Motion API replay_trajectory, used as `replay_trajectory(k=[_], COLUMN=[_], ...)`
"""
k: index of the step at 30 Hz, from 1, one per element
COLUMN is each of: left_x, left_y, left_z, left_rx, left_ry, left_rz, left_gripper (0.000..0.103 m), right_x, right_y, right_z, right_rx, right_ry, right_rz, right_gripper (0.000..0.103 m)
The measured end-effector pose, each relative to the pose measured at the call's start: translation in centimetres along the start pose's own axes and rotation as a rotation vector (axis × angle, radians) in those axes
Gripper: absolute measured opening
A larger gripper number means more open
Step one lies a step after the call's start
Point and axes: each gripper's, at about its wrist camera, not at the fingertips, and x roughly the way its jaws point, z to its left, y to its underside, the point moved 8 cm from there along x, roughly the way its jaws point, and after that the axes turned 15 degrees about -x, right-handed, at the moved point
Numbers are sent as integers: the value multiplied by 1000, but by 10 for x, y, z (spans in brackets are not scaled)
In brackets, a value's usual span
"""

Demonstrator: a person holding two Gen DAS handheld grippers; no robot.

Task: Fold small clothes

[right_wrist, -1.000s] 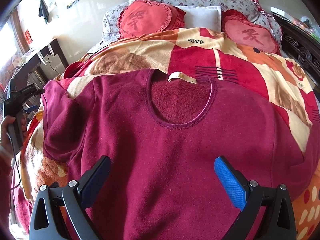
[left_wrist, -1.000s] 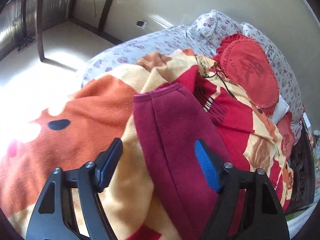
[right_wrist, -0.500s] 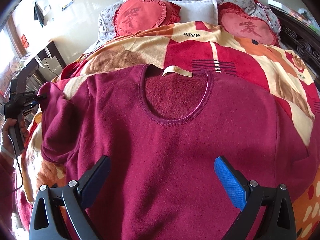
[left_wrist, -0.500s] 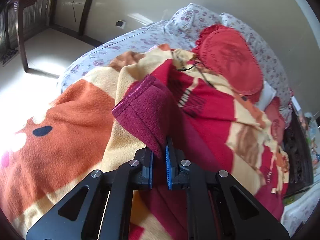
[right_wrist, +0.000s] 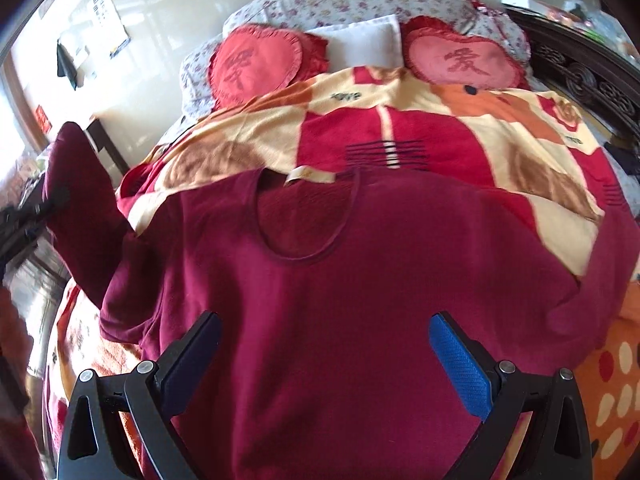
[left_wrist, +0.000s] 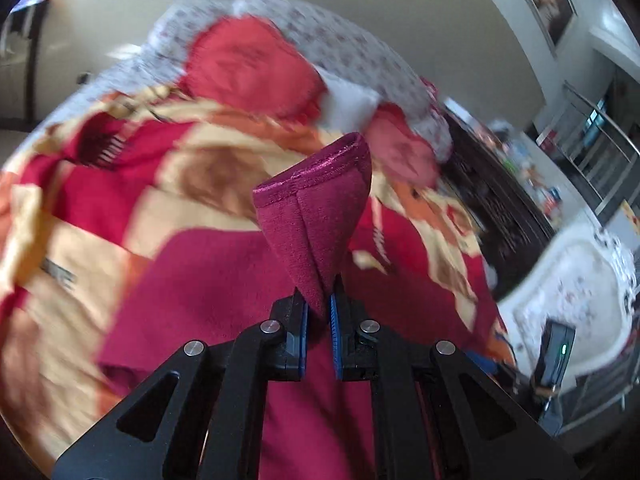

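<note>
A maroon fleece sweater [right_wrist: 360, 288] lies flat on the patterned blanket [right_wrist: 440, 136], neck opening and tan label toward the pillows. My left gripper [left_wrist: 319, 312] is shut on the sweater's left sleeve [left_wrist: 320, 216], whose cuff stands up above the jaws. In the right wrist view that sleeve [right_wrist: 80, 200] is lifted off the bed at the far left, with the left gripper [right_wrist: 44, 210] dark at its side. My right gripper [right_wrist: 324, 360] hovers open over the sweater's lower body, nothing between its fingers.
Two red heart cushions [right_wrist: 256, 64] [right_wrist: 464, 60] and a white pillow [right_wrist: 360, 44] lie at the head of the bed. A dark carved bed frame [right_wrist: 592, 80] runs along the right. A dark table [right_wrist: 104, 148] stands by the wall at left.
The left gripper closed on the sleeve cuff, then lifted it and swung it over toward the sweater's body. The right gripper shifted slightly and stayed open.
</note>
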Motion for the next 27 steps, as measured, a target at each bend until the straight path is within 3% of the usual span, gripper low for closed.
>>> replay_trajectory(k=[6,9,11,12,14,16,19,24,27], left_x=[85,109,109,104,85,58,22,-22,-32], left_y=[89,122,130,134,136,131,119,93,79], left_z=[-32,-36,-40,-43,-52,-55,-46,2,39], left_rx=[88,119,162,177,186,185,224,279,198], left_ry=[-64,-120,-143,-133,-70,-1,-13,-206,-261], left_rz=[164,232,234,240,265,246,180,32,15], left_gripper=[8,11,14,21,43,65,67,67,67], right_x=[-15,-16,-18,-19,-20,-20,-12,15,35], right_y=[11,19,22,22,21,19,14,17,22], right_z=[-37,-54,-60,-61,-61,-58,-46,-24,-10], right_rx=[63,101,118,119,114,111,122,68,10], right_ry=[34,35,21,13,-7,-32,-101,-110,-126], right_rz=[-4,9,10,9,2,-4,-6,57,86], right_gripper=[102,102,103,102,103,103,102,102,95])
